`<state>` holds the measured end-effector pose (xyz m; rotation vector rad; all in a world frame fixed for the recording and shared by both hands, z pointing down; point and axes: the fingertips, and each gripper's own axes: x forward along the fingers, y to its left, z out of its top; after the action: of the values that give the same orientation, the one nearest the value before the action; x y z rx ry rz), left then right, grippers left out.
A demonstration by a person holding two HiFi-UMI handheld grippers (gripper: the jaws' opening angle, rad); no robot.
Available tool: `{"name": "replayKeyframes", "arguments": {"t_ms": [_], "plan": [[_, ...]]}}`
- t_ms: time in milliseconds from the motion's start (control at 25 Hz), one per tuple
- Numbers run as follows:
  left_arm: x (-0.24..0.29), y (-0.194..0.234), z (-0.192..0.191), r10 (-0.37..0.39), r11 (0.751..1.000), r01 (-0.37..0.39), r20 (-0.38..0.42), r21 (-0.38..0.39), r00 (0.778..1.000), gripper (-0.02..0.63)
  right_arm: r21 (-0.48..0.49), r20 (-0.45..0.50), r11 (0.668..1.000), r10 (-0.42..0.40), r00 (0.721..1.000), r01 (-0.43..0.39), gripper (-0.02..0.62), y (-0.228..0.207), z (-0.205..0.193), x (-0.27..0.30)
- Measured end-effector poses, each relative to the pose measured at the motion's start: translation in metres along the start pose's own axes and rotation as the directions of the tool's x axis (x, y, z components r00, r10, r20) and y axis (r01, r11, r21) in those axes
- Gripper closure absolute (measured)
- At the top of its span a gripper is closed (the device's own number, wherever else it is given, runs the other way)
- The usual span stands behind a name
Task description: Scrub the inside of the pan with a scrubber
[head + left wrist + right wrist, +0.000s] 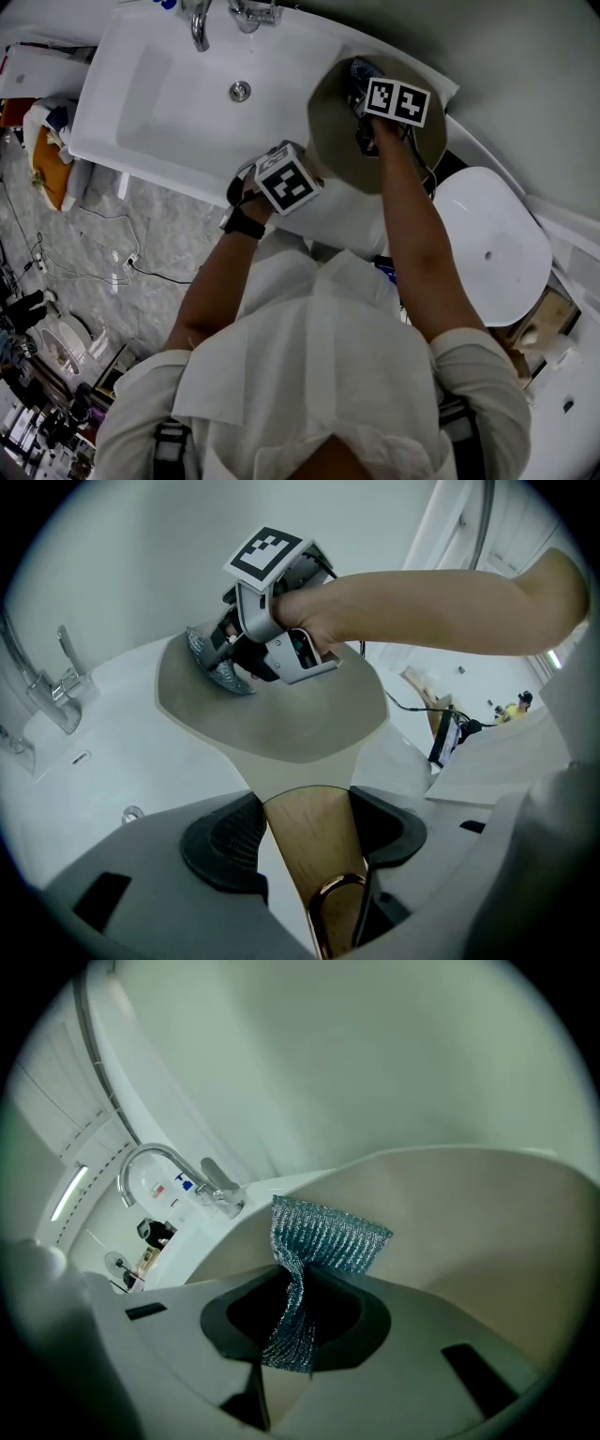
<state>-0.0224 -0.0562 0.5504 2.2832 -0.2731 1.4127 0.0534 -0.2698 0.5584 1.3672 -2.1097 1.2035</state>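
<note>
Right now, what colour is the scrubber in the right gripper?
The scrubber is metallic teal-blue with a ribbed weave; it shows clearest in the right gripper view.

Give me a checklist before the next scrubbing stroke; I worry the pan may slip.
1. Left gripper shut on the wooden handle of the round grey-beige pan: ok.
2. Right gripper shut on the teal metallic mesh scrubber: ok.
3. Scrubber inside the pan, near the side away from the handle: ok.
4. Pan resting on the white sink counter: cannot tell.
5. Water or soap in the pan: cannot tell.
</note>
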Motion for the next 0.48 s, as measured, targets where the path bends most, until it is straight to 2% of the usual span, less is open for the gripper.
{"name": "replayKeyframes", "arguments": {"t_ms": [480], "plan": [[-0.001, 0.000, -0.001, 0.000, 1.000, 0.000, -0.013, -0.011, 1.000, 0.331, 0.055, 0.091, 0.985, -0.169, 0.981, 0.165, 0.541, -0.063, 0.011, -0.037]]}}
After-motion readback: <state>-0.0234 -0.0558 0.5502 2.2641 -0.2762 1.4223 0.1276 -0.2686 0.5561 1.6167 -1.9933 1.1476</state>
